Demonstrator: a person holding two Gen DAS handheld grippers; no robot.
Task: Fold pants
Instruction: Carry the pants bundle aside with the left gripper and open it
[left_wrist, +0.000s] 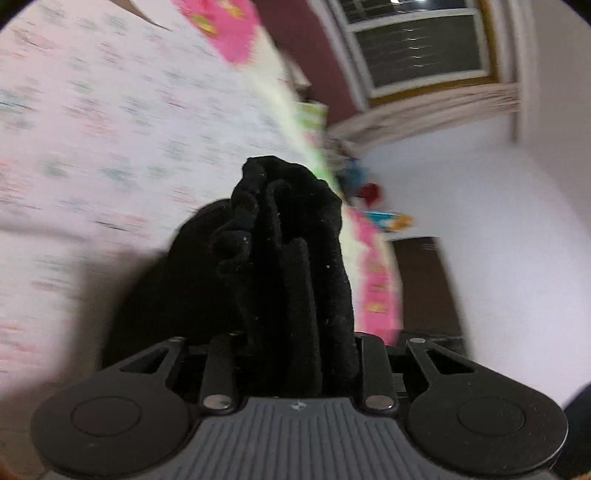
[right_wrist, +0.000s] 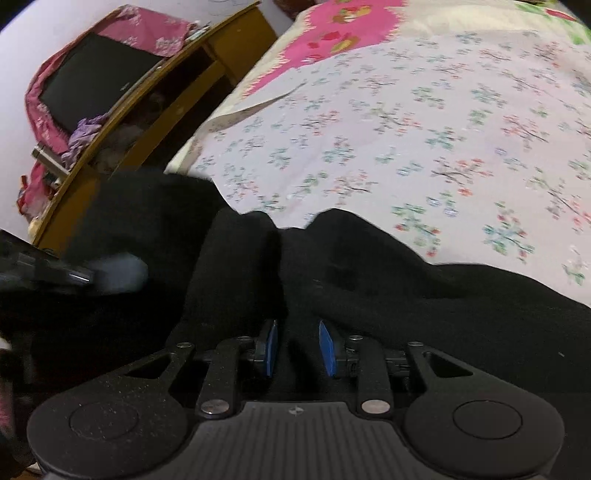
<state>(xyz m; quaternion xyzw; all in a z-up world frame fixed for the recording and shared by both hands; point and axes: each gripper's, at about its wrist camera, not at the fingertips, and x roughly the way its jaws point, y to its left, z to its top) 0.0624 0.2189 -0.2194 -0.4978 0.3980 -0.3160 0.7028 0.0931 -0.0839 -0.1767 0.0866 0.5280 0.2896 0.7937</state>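
Black fabric fills the near field of both views: one pair of pants, bunched, lying partly on the bed and lifted at one end. In the left wrist view the left tool has a thick wad of the pants standing up between its fingers, which are hidden by the cloth; I judge it pinched tight on that wad. In the right wrist view the right tool shows two blue pads with dark cloth running between them, a narrow gap each side, so I judge it closed on the pants but loosely.

Risks, as I read them: the left grip holds several layers crumpled together, so a layer could slide out and the fold line would go crooked. The right pads bite only near an edge; a sharp pull could strip the fabric free. Background blur suggests fast motion, which would make either slip more likely. Dark cloth on dark cloth also hides where the legs and waistband lie, so the halves may not line up.

Beyond the pants lies one flowered bedsheet, with one pink-patterned blanket past it. Farther off stand one wooden shelf unit and one window.
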